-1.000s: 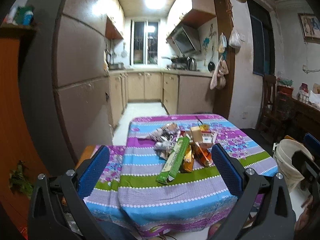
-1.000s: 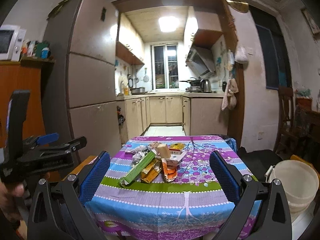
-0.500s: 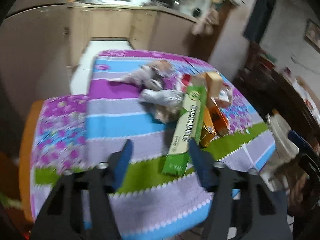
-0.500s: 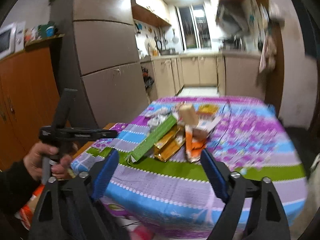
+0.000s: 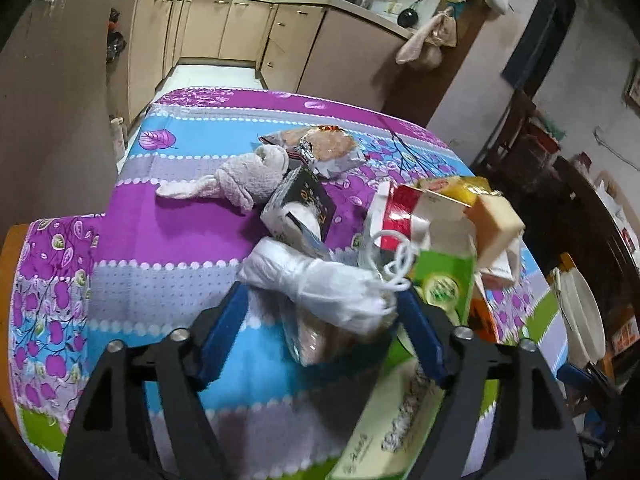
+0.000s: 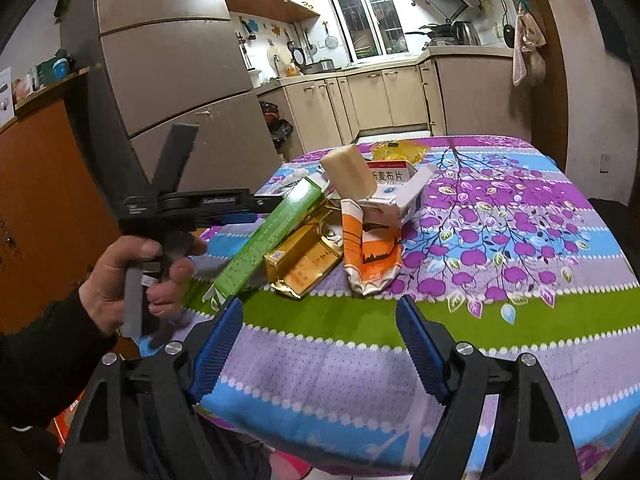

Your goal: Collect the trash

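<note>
Striped floral cloth covers the worktop (image 6: 520,280). Left of frame centre, the left claw (image 5: 322,312) is opening, a crumpled white plastic bag (image 5: 320,280) between its pads. Right claw (image 6: 318,328), lower centre, stands open and empty near the trash pile (image 6: 320,232).

Home kitchen-diner, beige cabinets (image 6: 384,96), fridge (image 6: 168,60), kettle (image 6: 460,32), floral-clothed table (image 6: 520,240)

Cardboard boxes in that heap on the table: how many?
4 show: long green box, gold box, white medicine box, small dark box near the towel. Others may hide underneath.
</note>
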A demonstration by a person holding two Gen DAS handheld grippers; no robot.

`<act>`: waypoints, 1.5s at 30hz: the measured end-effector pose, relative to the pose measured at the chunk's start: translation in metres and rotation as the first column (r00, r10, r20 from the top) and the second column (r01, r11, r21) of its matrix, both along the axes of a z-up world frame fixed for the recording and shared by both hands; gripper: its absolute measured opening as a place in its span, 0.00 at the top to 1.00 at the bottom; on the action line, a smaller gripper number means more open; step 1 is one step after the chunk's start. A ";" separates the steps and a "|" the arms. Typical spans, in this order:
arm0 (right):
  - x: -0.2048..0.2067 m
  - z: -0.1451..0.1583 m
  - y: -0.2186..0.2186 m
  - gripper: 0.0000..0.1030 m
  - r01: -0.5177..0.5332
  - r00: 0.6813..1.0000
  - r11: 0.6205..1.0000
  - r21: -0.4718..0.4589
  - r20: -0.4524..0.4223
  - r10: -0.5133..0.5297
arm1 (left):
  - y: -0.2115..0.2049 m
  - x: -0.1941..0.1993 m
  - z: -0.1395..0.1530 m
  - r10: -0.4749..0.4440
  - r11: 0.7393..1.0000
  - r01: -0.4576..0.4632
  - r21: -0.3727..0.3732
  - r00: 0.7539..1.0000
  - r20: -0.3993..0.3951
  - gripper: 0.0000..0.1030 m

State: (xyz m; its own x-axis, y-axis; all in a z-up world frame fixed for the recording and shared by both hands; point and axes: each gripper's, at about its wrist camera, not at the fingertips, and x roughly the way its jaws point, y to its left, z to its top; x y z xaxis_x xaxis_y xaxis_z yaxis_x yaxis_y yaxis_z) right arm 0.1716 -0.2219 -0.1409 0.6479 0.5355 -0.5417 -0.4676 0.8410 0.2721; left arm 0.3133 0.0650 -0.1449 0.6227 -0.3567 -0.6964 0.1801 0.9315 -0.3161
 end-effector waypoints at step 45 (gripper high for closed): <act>0.257 0.022 0.264 0.38 -0.337 0.933 0.791 -0.511 -0.292 0.209 | 0.119 -0.037 0.030 0.308 0.945 -0.288 -0.157 0.942 0.130 0.70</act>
State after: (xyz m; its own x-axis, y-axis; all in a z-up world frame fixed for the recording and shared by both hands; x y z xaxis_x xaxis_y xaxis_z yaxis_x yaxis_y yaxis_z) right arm 0.4285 0.0426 -0.1189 0.3573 0.2476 -0.9005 -0.6861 0.7238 -0.0732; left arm 0.2763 0.1843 -0.1151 0.8084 -0.2216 -0.5453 -0.0444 0.9008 -0.4319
